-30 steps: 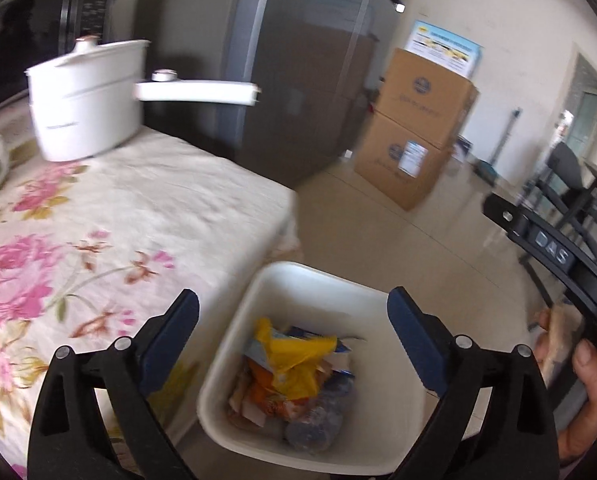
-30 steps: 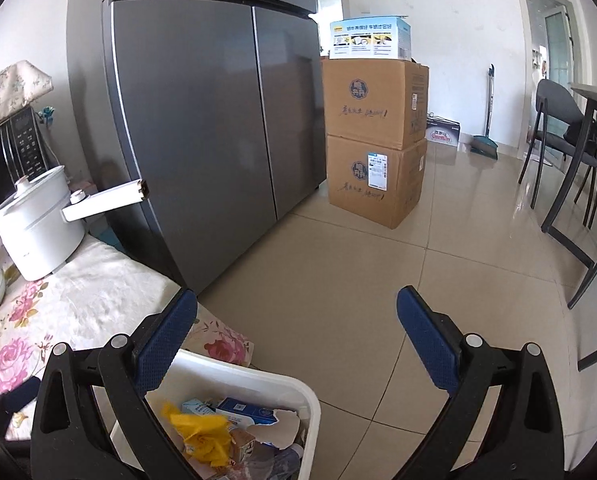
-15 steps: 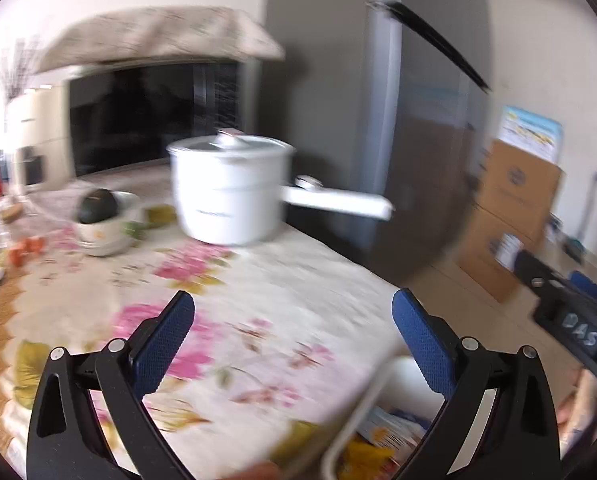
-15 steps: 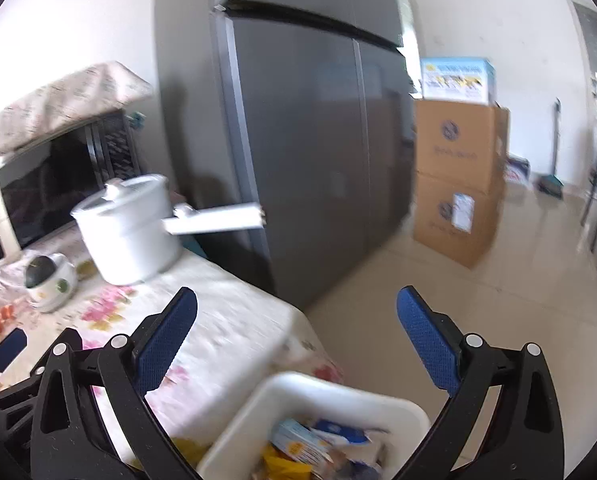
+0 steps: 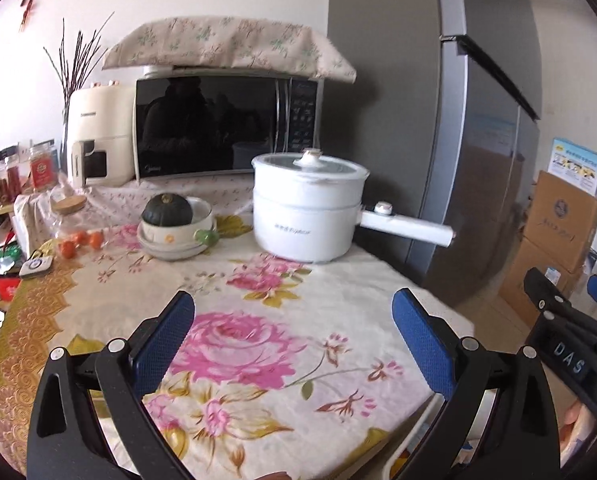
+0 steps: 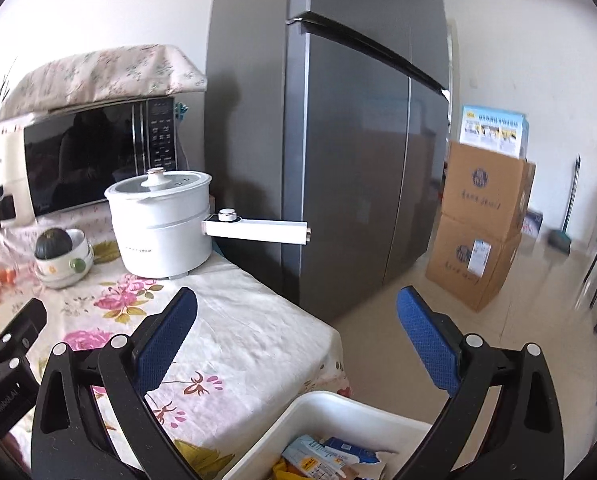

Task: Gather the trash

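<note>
My left gripper (image 5: 294, 332) hangs open over the flowered tablecloth (image 5: 238, 344), nothing between its blue pads. My right gripper (image 6: 298, 336) is open too, above the table's right corner and the white trash bin (image 6: 330, 412). The bin stands on the floor against the table edge and holds wrappers and cartons (image 6: 330, 456). In the left wrist view only a sliver of the bin (image 5: 414, 444) shows at the bottom right, beside the right gripper (image 5: 570, 320).
A white electric pot (image 5: 306, 212) with a long handle (image 5: 406, 228) stands at the back of the table. A bowl with a green squash (image 5: 170, 220), small orange fruits (image 5: 78, 240), a microwave (image 5: 222, 128) and jars (image 5: 38, 168) lie further left. A grey fridge (image 6: 358, 140) and cardboard boxes (image 6: 478, 224) stand to the right.
Both grippers swung up and left, away from the bin toward the tabletop. The bin slid out of the left wrist view; the pot and microwave came into view. Both stayed open.
</note>
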{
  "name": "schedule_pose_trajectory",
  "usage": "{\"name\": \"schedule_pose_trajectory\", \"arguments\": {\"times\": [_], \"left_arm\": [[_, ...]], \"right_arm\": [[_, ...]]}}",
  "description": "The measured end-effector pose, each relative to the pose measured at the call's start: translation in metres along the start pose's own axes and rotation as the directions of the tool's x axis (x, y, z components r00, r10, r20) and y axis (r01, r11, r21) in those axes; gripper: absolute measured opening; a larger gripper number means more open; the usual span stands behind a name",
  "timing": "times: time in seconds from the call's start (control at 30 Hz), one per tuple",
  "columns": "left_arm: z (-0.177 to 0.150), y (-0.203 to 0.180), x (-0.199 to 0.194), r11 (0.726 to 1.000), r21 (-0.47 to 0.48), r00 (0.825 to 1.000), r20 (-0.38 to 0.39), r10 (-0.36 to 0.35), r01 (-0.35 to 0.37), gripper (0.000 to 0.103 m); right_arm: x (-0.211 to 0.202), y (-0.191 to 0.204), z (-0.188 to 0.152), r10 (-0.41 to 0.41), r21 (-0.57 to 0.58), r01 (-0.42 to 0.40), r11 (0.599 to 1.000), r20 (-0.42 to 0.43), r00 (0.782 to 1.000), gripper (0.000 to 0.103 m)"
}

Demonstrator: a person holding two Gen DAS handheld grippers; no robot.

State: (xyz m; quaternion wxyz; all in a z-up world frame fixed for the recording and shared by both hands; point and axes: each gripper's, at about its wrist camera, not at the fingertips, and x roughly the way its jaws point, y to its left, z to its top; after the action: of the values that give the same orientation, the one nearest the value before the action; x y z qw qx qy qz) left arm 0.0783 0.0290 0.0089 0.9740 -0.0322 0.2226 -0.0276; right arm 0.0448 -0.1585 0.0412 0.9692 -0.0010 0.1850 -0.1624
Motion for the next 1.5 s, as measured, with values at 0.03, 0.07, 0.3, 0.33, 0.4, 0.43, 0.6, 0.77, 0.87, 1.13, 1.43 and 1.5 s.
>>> {"name": "schedule_pose_trajectory", "arguments": {"times": [0.03, 0.07, 0.3, 0.33, 0.4, 0.43, 0.6, 0.77, 0.87, 1.13, 1.43, 1.5], "left_arm": [[0.000, 0.002, 0.000, 1.000, -0.008, 1.000, -0.008, 0.002, -0.002, 0.096], [0.000, 0.004, 0.000, 1.000, -0.018, 1.000, -0.016, -0.002, 0.001, 0.096], [-0.001, 0.003, -0.001, 0.999, -0.035, 0.998, -0.057, -0.007, 0.005, 0.096], [-0.001, 0.003, -0.001, 0.999, -0.035, 0.998, -0.060, -0.007, 0.005, 0.096], [-0.003, 0.000, -0.002, 1.000, -0.028, 0.998, -0.067, -0.003, 0.001, 0.096], [-0.004, -0.001, -0.003, 1.000, -0.025, 0.998, -0.070, -0.001, 0.000, 0.096], [-0.006, -0.002, -0.004, 1.000, -0.024, 0.996, -0.085, -0.005, 0.003, 0.096], [-0.009, -0.004, -0.002, 1.000, -0.024, 0.994, -0.104, -0.015, 0.013, 0.096], [-0.012, -0.006, -0.003, 1.000, -0.013, 0.995, -0.104, -0.010, 0.009, 0.096], [-0.033, -0.003, -0.003, 1.000, -0.004, 0.987, -0.159, 0.003, -0.004, 0.096], [-0.058, -0.001, -0.010, 1.000, 0.009, 0.980, -0.198, 0.027, -0.025, 0.096], [-0.062, 0.000, -0.009, 1.000, 0.009, 0.977, -0.213, 0.024, -0.023, 0.096]], "right_arm": [[-0.001, 0.001, -0.001, -0.002, -0.005, 0.002, 1.000, 0.003, 1.000, 0.096], [-0.001, 0.003, -0.001, -0.002, -0.008, 0.002, 1.000, 0.006, 1.000, 0.096], [-0.013, 0.000, -0.005, -0.010, -0.020, 0.010, 1.000, 0.004, 1.000, 0.096], [-0.014, -0.002, -0.005, -0.010, -0.016, 0.010, 1.000, -0.001, 1.000, 0.096], [-0.015, -0.006, -0.007, -0.012, -0.010, 0.012, 1.000, -0.006, 1.000, 0.096], [-0.015, -0.006, -0.008, -0.013, -0.008, 0.013, 1.000, -0.007, 1.000, 0.096], [-0.015, -0.015, -0.010, -0.003, 0.022, 0.004, 1.000, -0.025, 1.000, 0.096], [-0.016, -0.018, -0.013, 0.005, 0.033, -0.004, 0.999, -0.031, 1.000, 0.096], [-0.015, -0.018, -0.017, 0.007, 0.033, -0.005, 0.999, -0.047, 0.999, 0.096], [-0.015, -0.022, -0.031, 0.013, 0.031, -0.010, 0.999, -0.100, 0.995, 0.096], [-0.016, -0.021, -0.058, 0.013, -0.008, -0.014, 1.000, -0.178, 0.984, 0.096], [-0.015, -0.021, -0.064, 0.013, -0.018, -0.017, 1.000, -0.194, 0.981, 0.096]]}}
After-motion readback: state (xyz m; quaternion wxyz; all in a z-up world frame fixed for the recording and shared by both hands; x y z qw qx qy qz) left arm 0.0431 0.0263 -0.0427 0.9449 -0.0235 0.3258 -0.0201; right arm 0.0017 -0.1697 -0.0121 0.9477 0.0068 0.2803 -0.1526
